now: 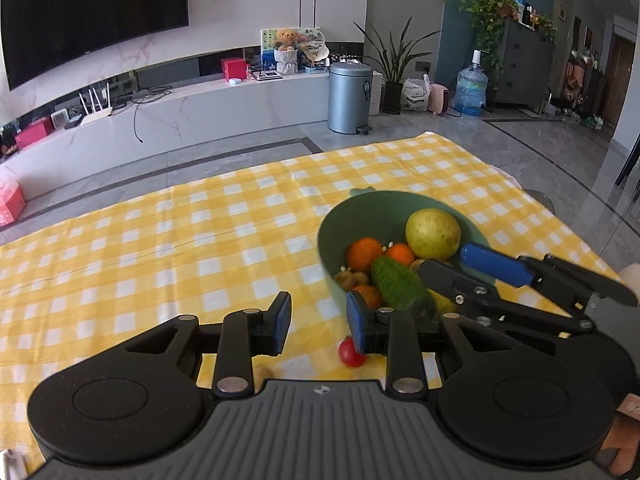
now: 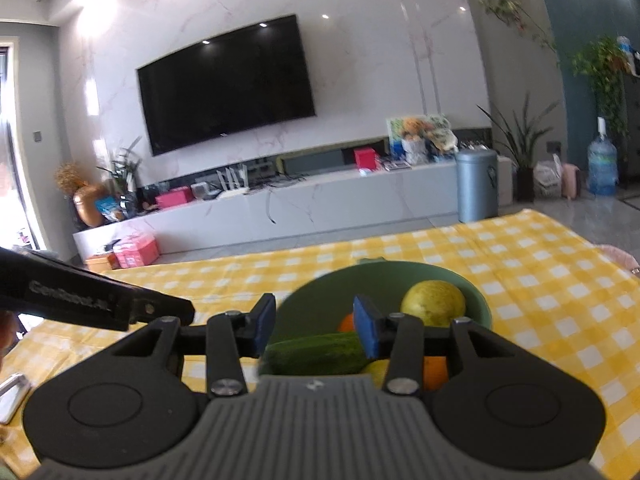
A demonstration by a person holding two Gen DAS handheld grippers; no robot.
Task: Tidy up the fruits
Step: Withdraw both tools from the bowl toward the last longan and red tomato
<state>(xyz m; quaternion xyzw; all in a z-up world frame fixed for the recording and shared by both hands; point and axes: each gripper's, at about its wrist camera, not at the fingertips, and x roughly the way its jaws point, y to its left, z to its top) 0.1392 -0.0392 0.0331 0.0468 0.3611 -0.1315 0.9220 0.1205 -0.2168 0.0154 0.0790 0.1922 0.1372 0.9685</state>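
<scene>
We see our left tool parted and empty over the checked surface, a small red fruit (partly hidden) just beneath its right pad. Our right tool, also parted and empty, hovers near the green bowl, above the cucumber.

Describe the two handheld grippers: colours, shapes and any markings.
Both are alike. The left gripper has a grey ribbed body with a small round emblem, two round black discs at its sides, black linkage bars with silver pivot pins, and flat blue pads on black fingers. The right gripper is built the same. One black arm, seen from the right wrist view, bears pale lettering, too blurred to read surely.
</scene>
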